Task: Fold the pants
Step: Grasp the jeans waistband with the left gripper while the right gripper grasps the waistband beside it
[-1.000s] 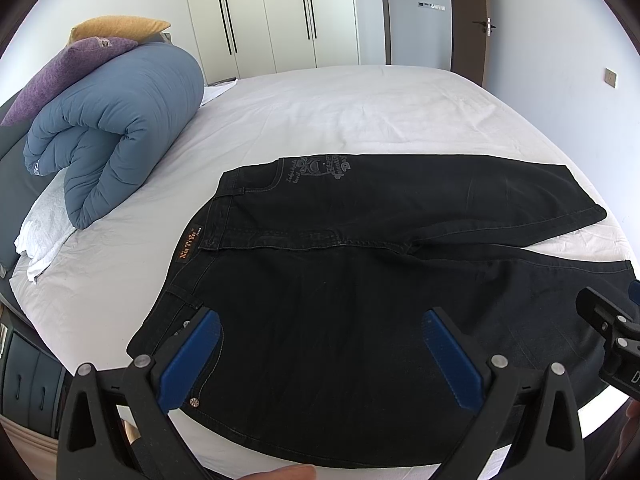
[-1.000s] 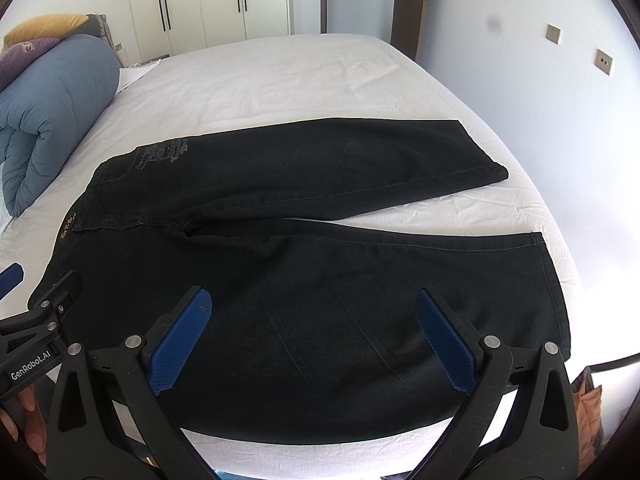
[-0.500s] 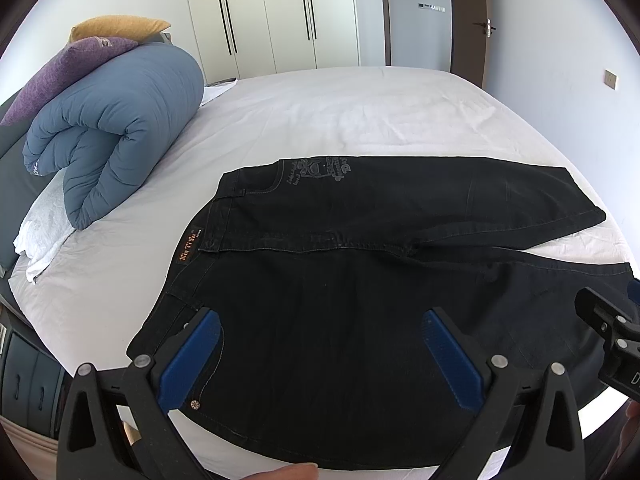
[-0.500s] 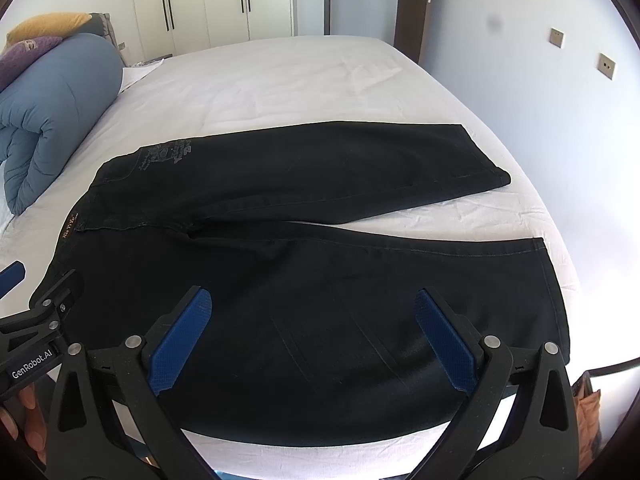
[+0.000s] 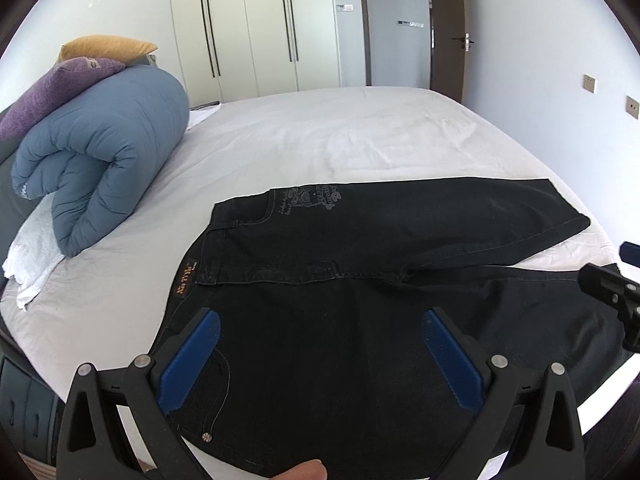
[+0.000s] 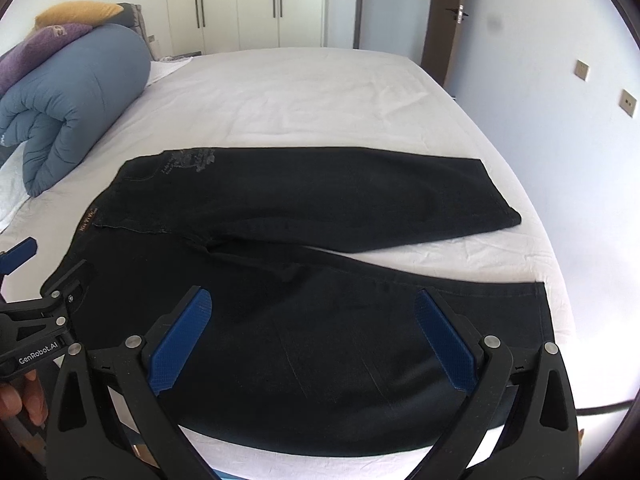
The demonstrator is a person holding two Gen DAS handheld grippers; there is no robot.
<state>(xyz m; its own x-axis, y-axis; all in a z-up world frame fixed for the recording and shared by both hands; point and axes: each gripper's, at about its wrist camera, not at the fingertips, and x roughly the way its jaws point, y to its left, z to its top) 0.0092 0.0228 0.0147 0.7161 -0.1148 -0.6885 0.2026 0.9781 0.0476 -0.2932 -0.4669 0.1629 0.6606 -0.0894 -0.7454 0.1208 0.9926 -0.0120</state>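
Black pants [image 5: 360, 288] [image 6: 320, 280] lie flat on the white bed [image 5: 320, 140], waistband to the left with an orange label [image 5: 185, 280], both legs spread toward the right. My left gripper [image 5: 320, 320] hovers open above the near hip and thigh, its blue pads wide apart with nothing between them. Over the near leg, my right gripper [image 6: 312, 304] is likewise open and holds nothing. Each gripper shows at the edge of the other's view.
A rolled blue duvet [image 5: 104, 156] with purple and yellow pillows [image 5: 60, 84] sits at the bed's left. White wardrobes [image 5: 256, 28] and a door [image 5: 448, 32] stand behind. A wall [image 6: 580, 120] runs close along the right. The bed's near edge lies just below the pants.
Both grippers have tilted up slightly, so the pants sit lower in each view. The pants have not moved and both grippers stay open.
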